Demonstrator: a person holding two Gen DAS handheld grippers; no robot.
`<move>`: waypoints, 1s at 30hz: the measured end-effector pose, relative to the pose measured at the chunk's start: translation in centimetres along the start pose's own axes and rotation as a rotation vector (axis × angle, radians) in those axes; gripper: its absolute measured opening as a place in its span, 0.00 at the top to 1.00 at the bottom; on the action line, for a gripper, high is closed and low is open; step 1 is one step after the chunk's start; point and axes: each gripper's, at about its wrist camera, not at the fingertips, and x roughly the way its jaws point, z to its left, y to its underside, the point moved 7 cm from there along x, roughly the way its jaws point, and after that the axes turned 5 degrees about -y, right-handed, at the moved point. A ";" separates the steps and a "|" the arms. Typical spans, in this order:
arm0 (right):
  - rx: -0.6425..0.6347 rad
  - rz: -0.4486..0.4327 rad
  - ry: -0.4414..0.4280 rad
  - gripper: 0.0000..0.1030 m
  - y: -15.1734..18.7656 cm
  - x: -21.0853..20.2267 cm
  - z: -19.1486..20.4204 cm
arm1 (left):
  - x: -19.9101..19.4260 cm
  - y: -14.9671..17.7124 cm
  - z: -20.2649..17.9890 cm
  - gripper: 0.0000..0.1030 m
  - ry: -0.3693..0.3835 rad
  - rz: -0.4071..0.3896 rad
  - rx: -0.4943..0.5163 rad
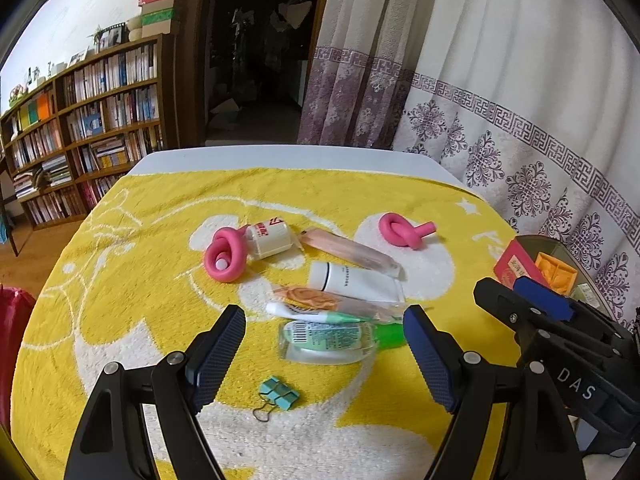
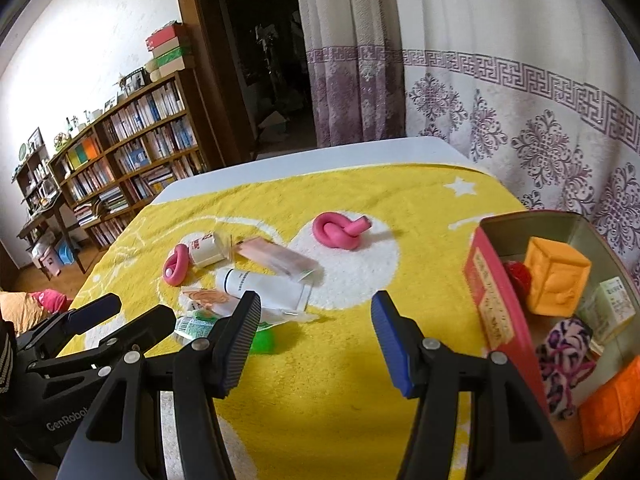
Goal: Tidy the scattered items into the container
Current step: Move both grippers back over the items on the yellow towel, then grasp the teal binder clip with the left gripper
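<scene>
Scattered on a yellow towel [image 1: 120,280] lie a clear bottle with a green cap [image 1: 332,340], a white tube [image 1: 352,280], a small green-and-white tube [image 1: 308,312], two pinkish sachets [image 1: 348,252], a white jar [image 1: 268,238], two knotted pink foam rollers [image 1: 224,258] [image 1: 404,230] and a teal binder clip [image 1: 278,392]. My left gripper [image 1: 324,348] stands open above the green-capped bottle, nothing between its fingers. My right gripper [image 2: 316,340] hangs open over bare towel, left of the red tin box [image 2: 492,292]. The other knotted roller [image 2: 340,232] lies beyond it.
The tin box holds an orange cube [image 2: 556,280], a small carton [image 2: 612,308], a purple patterned cloth [image 2: 564,360] and an orange block [image 2: 612,404]. A patterned curtain [image 1: 520,120] hangs behind the table. A bookshelf [image 1: 92,128] stands at left.
</scene>
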 end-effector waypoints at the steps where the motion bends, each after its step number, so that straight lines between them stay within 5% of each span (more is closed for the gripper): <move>1: -0.002 0.005 -0.003 0.40 0.0 0.2 0.1 | 0.1 0.1 0.2 0.20 -0.003 0.002 -0.002; 21: -0.028 0.093 -0.071 0.39 1.6 3.5 2.2 | 2.8 2.9 8.1 0.20 -0.077 0.114 -0.140; 30: -0.069 0.169 -0.118 0.21 3.0 4.9 4.9 | 2.3 3.4 10.3 0.20 -0.090 0.108 -0.181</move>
